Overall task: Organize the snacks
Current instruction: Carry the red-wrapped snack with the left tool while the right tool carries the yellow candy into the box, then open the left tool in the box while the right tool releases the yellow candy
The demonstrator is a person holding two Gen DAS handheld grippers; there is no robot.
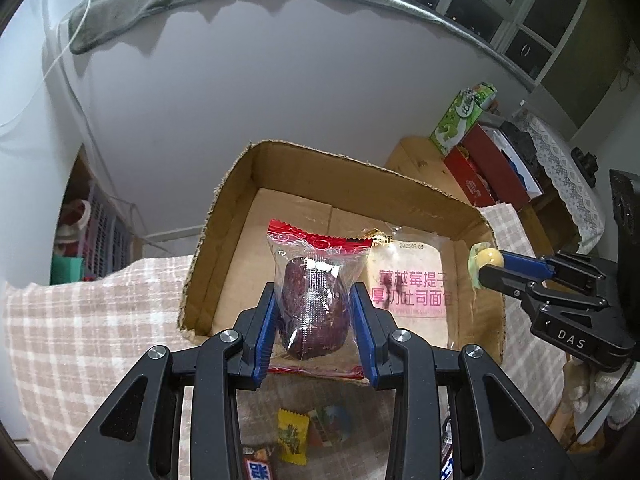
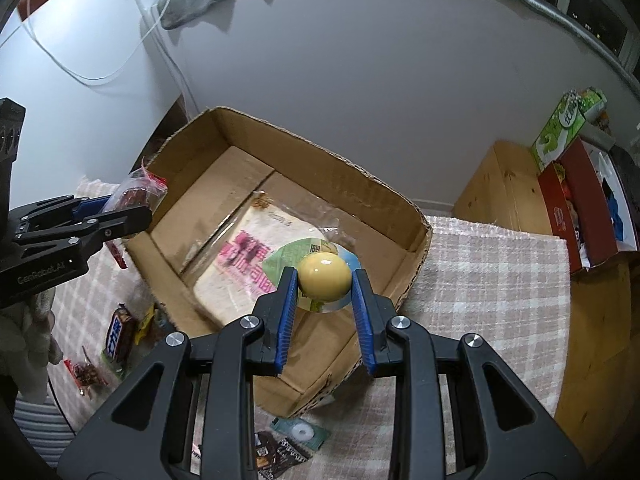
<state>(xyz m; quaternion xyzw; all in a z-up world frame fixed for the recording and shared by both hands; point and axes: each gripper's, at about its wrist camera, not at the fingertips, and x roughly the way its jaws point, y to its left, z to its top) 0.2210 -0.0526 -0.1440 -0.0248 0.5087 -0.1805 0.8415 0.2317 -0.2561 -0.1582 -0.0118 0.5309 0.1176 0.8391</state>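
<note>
My left gripper (image 1: 314, 300) is shut on a clear packet with red ends holding a dark red date snack (image 1: 314, 300), held above the near edge of an open cardboard box (image 1: 240, 184). My right gripper (image 2: 325, 280) is shut on a yellow egg-shaped jelly cup (image 2: 325, 276) with a green-blue lid, held over the box (image 2: 416, 220). A bread packet with pink print (image 1: 412, 292) lies flat in the box and also shows in the right wrist view (image 2: 240, 256). The right gripper appears in the left wrist view (image 1: 486, 266), the left gripper in the right wrist view (image 2: 138, 208).
Loose snacks lie on the checked cloth (image 1: 80, 320): a yellow candy (image 1: 294, 436), a chocolate bar (image 2: 118, 336), a small red packet (image 2: 86, 374), dark sachets (image 2: 280, 454). A red box (image 2: 588, 216) and green carton (image 2: 560, 132) stand on a wooden cabinet (image 2: 504, 196) at the right.
</note>
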